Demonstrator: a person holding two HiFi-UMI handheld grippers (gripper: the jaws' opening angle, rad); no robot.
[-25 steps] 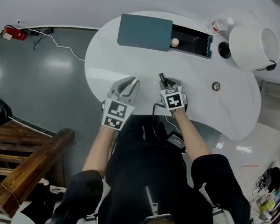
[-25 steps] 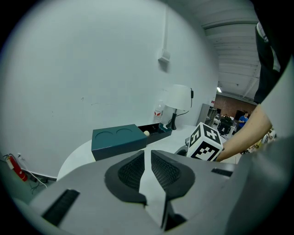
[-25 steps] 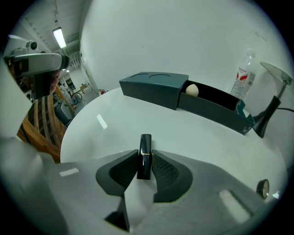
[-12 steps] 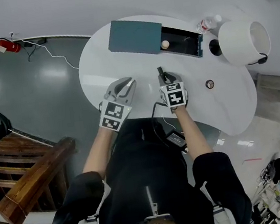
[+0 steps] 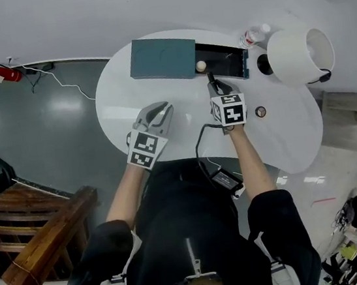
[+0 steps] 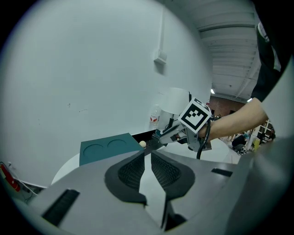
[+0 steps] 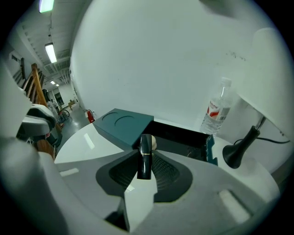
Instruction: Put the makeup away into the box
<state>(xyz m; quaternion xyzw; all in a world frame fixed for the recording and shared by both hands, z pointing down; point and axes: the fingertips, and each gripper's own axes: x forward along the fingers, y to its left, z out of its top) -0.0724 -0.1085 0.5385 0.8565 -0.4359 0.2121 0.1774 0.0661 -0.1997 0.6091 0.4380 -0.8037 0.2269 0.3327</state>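
Black lipstick tube [image 7: 144, 161] stands clamped upright in the right gripper [image 7: 146, 148], ready to drop into the open teal box [image 7: 121, 123] just ahead of its tips. The left gripper [image 6: 147, 153], jaws together and empty, hangs aside.

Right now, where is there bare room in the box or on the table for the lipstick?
The right gripper holds the lipstick. The box is bare from the beige ball to its right wall. The table is bare between the lid and the left gripper. It is crowded by the bottle and lamp.
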